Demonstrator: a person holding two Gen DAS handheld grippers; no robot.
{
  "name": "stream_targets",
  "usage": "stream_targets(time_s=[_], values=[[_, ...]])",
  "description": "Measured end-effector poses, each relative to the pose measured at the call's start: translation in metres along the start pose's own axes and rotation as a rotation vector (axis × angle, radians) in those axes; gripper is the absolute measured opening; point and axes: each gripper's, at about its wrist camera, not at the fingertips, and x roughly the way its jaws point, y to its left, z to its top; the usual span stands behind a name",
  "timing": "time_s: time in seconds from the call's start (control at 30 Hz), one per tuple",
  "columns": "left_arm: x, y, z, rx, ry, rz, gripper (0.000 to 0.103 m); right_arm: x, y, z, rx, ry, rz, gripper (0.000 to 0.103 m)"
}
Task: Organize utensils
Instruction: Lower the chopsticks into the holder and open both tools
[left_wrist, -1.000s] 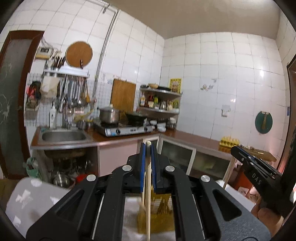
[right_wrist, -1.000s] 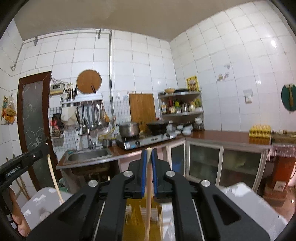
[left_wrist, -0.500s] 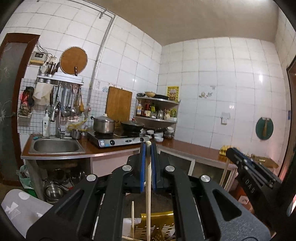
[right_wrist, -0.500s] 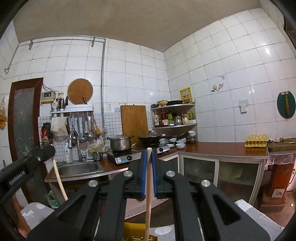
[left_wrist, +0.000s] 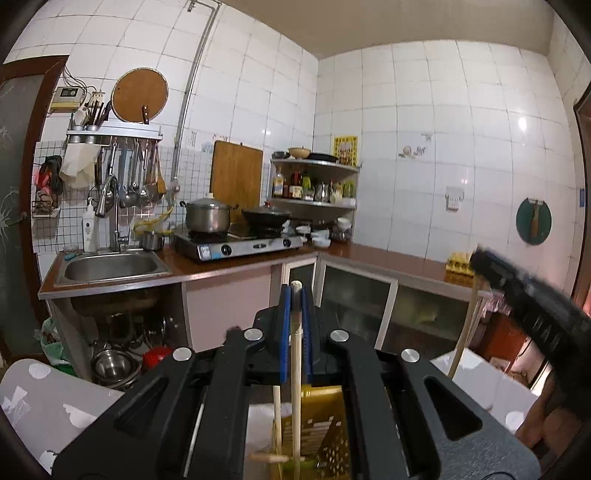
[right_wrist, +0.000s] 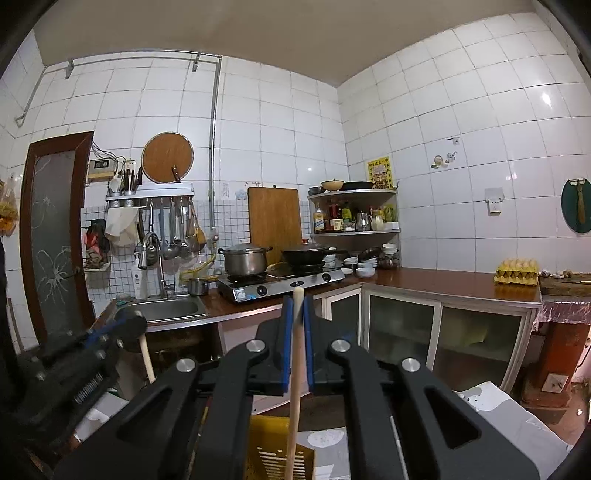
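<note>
Left gripper (left_wrist: 294, 314) clamps a pale wooden stick (left_wrist: 295, 373) upright above the yellow slotted utensil holder (left_wrist: 321, 424). Right gripper (right_wrist: 296, 325) likewise pinches a second wooden stick (right_wrist: 295, 369) over the same holder. Beyond: stove (right_wrist: 280, 282) and sink (left_wrist: 110, 266) along the tiled counter.

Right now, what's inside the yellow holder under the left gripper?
Below the left gripper, the yellow holder contains a loose chopstick alongside the gripped chopstick. The gripper body hides its bottom and sides.
</note>
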Motion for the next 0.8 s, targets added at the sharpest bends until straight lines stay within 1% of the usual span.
stream_targets(time_s=[0.2, 0.4, 0.67, 0.73, 0.8], values=[[0.001, 0.006, -0.017, 0.002, 0.048, 0.009, 0.005, 0.0, -0.008, 0.006, 0.034, -0.018, -0.001, 0.006], [0.003, 0.008, -0.032, 0.008, 0.072, 0.014, 0.005, 0.002, -0.005, 0.0, 0.037, -0.057, 0.009, 0.006], [0.006, 0.016, -0.045, -0.001, 0.103, 0.018, 0.005, 0.015, -0.008, -0.028, 0.038, 0.014, 0.029, 0.006], [0.006, 0.015, -0.047, 0.003, 0.11, 0.019, 0.006, 0.018, -0.011, -0.037, 0.033, 0.049, 0.033, 0.006], [0.004, 0.015, -0.049, 0.005, 0.116, 0.021, 0.006, 0.024, -0.011, -0.044, 0.018, 0.102, 0.042, 0.006]])
